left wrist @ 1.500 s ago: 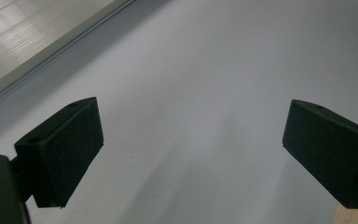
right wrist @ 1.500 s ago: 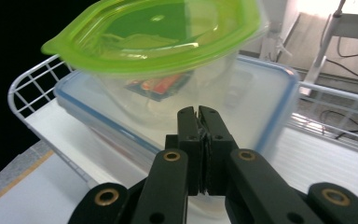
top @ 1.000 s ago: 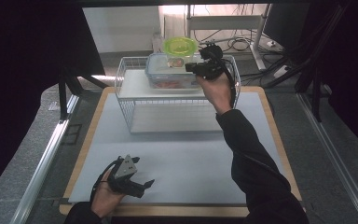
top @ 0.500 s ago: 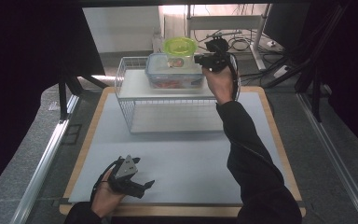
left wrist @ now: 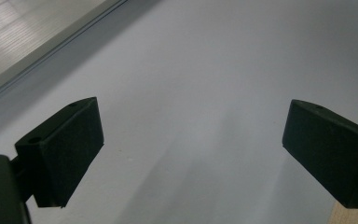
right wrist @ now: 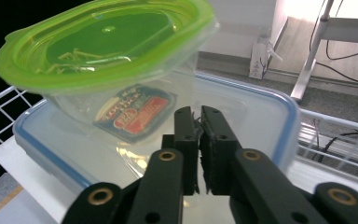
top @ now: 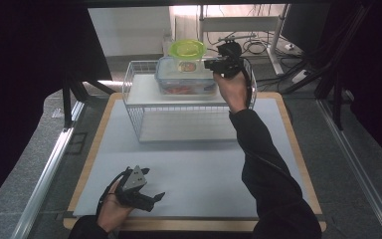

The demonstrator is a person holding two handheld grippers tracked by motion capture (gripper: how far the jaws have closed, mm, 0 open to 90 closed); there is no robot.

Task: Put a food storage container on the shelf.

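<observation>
Green-lidded clear tub (right wrist: 107,51) sits on the blue-rimmed container (top: 186,79) atop the wire rack (top: 144,99) at the far side, just left of the right gripper (top: 210,63) with clenched, empty jaws; the left gripper (top: 156,198) rests released on the near bench (top: 194,164).

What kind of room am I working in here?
Probably a lab or recording workspace, not a kitchen: a board-topped table ringed by dark curtains, cables on the floor, and a desk frame behind.
</observation>
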